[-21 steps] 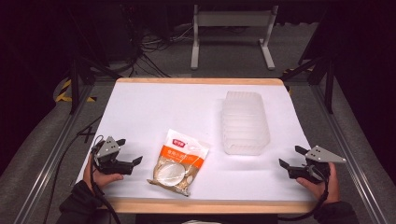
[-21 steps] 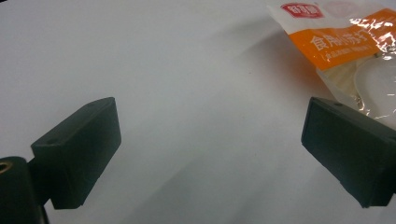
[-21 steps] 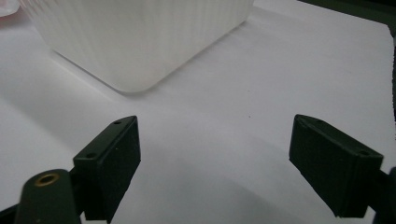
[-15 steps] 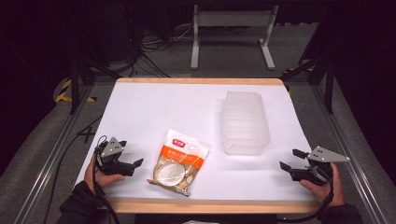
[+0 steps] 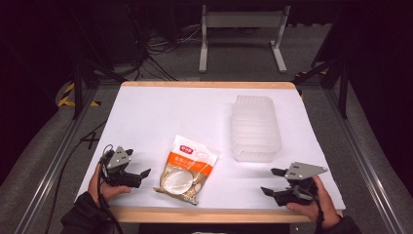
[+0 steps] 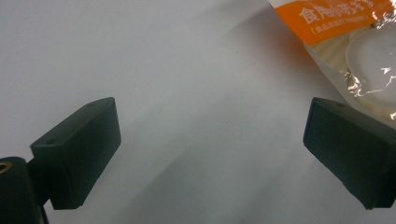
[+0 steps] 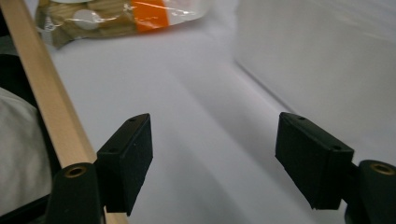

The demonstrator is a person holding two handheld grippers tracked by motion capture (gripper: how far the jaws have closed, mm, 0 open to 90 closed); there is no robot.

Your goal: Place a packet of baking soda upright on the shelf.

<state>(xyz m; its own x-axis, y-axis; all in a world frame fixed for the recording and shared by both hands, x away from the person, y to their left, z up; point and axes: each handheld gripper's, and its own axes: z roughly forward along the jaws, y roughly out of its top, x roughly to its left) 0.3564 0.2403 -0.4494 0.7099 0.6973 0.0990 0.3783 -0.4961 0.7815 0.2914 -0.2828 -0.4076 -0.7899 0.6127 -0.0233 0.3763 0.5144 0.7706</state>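
An orange and clear snack packet (image 5: pixel 187 168) lies flat on the white table (image 5: pixel 160 117) near its front edge. Its orange top (image 6: pixel 336 18) shows at the upper right of the left gripper view, and it lies at the top left of the right gripper view as the packet (image 7: pixel 116 16). My left gripper (image 5: pixel 141 176) rests just left of the packet, open and empty; its jaws stand wide apart (image 6: pixel 210 154). My right gripper (image 5: pixel 273 181) sits at the front right, also open and empty (image 7: pixel 215 163). A clear ribbed plastic tub (image 5: pixel 254 127) stands upside down behind it.
The table's wooden front edge (image 7: pixel 51 93) runs close beside the right gripper. The tub's wall (image 7: pixel 327 60) rises ahead of the right gripper. Metal frame rails (image 5: pixel 363 156) flank the table, and cables (image 5: pixel 160 48) lie on the floor behind.
Both grippers have shifted slightly toward the front edge of the table. The packet and tub have not moved.
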